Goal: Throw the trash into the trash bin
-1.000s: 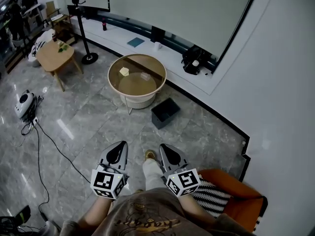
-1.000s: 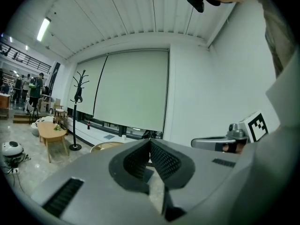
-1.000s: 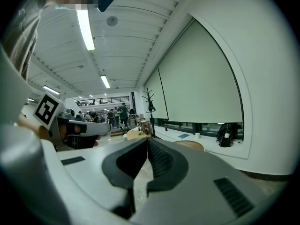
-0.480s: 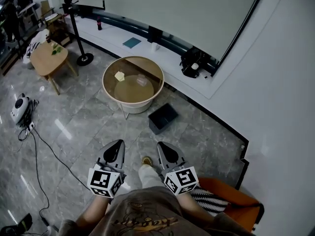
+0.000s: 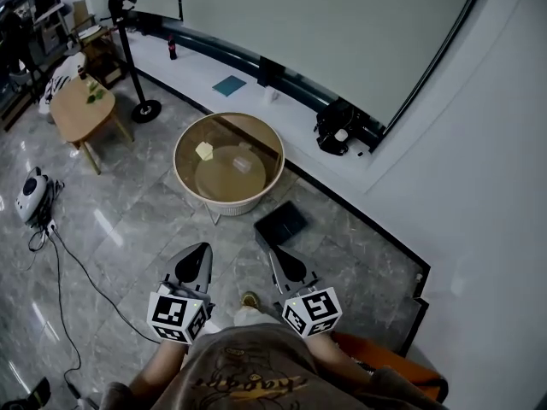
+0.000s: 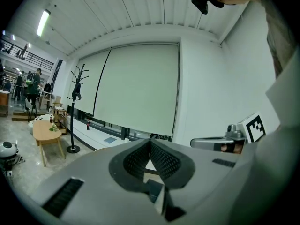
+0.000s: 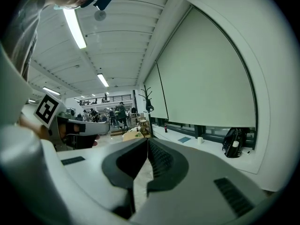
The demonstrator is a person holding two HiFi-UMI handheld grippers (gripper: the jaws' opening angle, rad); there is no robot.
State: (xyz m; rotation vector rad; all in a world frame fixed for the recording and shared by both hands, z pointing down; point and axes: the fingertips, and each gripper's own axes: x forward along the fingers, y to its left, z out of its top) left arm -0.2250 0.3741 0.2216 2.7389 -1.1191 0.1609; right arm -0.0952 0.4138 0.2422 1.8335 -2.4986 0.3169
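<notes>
Brown printed shirt (image 5: 248,372); grey left gripper (image 5: 203,247), right gripper (image 5: 273,254).

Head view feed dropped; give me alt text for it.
The left gripper and right gripper are shut and empty above a grey floor. Ahead, a round glass-topped table holds a yellow scrap; a dark bin sits beside it.

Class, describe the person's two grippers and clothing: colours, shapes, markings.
The left gripper and right gripper are alike: grey shells tapering to a pointed claw with black ribbed pads, and a white cube with black square markers. The person wears a brown printed T-shirt.
</notes>
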